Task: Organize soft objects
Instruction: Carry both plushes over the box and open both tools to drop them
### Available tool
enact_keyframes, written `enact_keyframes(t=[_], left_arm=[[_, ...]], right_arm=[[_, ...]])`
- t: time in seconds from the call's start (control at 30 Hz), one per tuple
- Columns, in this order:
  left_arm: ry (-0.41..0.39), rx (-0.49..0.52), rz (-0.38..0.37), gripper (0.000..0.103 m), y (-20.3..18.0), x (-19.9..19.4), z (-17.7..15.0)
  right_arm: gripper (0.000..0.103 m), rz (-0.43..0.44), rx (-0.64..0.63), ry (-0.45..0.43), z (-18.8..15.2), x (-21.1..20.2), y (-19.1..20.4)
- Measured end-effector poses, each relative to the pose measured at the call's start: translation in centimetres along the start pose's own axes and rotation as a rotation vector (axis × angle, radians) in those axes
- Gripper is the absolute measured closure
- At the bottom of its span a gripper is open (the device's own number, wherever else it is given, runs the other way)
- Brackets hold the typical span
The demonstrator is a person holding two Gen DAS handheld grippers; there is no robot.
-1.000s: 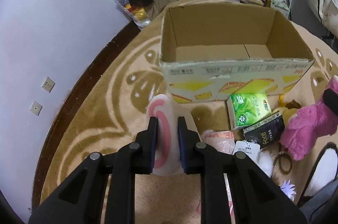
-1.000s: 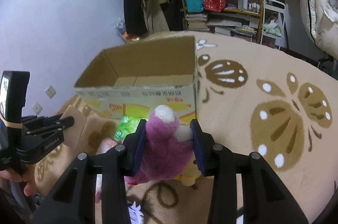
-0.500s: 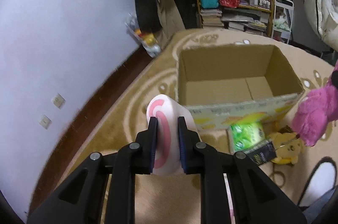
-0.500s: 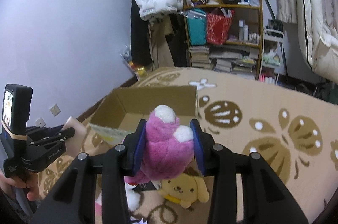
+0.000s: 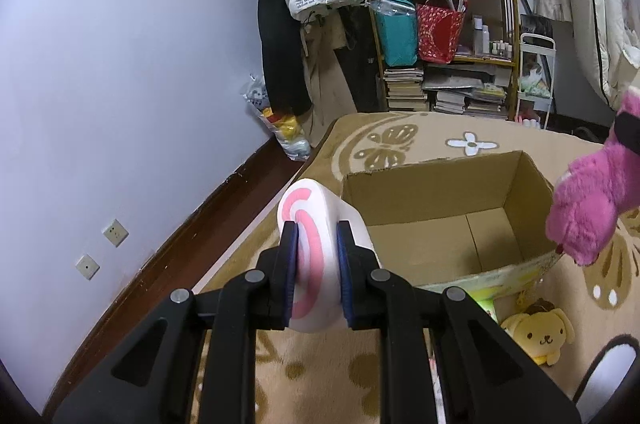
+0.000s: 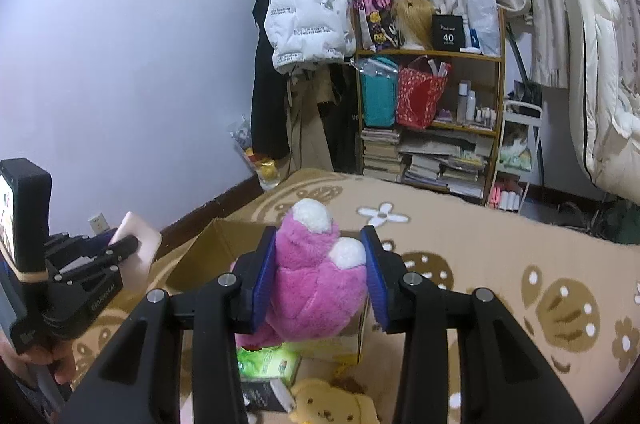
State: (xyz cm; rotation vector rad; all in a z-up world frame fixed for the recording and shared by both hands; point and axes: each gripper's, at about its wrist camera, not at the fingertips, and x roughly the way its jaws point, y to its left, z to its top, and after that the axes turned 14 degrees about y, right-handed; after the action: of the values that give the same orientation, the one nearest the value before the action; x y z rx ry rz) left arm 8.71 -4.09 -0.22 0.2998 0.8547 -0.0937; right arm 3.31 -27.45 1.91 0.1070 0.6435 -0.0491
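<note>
While both of my grippers hang above the rug, each one pinches a soft thing beside the cardboard box (image 5: 440,224).

My left gripper (image 5: 318,260) has its jaws pressed on a white-and-pink cushion (image 5: 316,224) left of the box; my right gripper (image 6: 320,276) squeezes a pink plush toy (image 6: 316,280) over its right rim. On the rug (image 5: 420,132) lie a yellow dog plush (image 5: 538,334) and a green packet (image 6: 268,364).
</note>
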Motion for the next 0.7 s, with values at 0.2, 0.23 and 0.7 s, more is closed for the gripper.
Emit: enact_keyframes(t=[0.2,0.23,0.7], left_arm=[[-0.037,0.014,-0.016,0.085,-0.6,0.8,1.7],[-0.04,0.014,-0.02,0.085,-0.7,0.9,1.9],[-0.026,0.076,-0.067,0.083,-3.8,4.0,2.6]], right_arm=[[0.059,0.001,-0.008,0.004,1.1,1.8,-0.3],[0.059,-0.002,-0.009,0.002,1.1,2.0,-0.3],[0.056,0.009,0.061,0.051,0.7,6.5,-3.0]])
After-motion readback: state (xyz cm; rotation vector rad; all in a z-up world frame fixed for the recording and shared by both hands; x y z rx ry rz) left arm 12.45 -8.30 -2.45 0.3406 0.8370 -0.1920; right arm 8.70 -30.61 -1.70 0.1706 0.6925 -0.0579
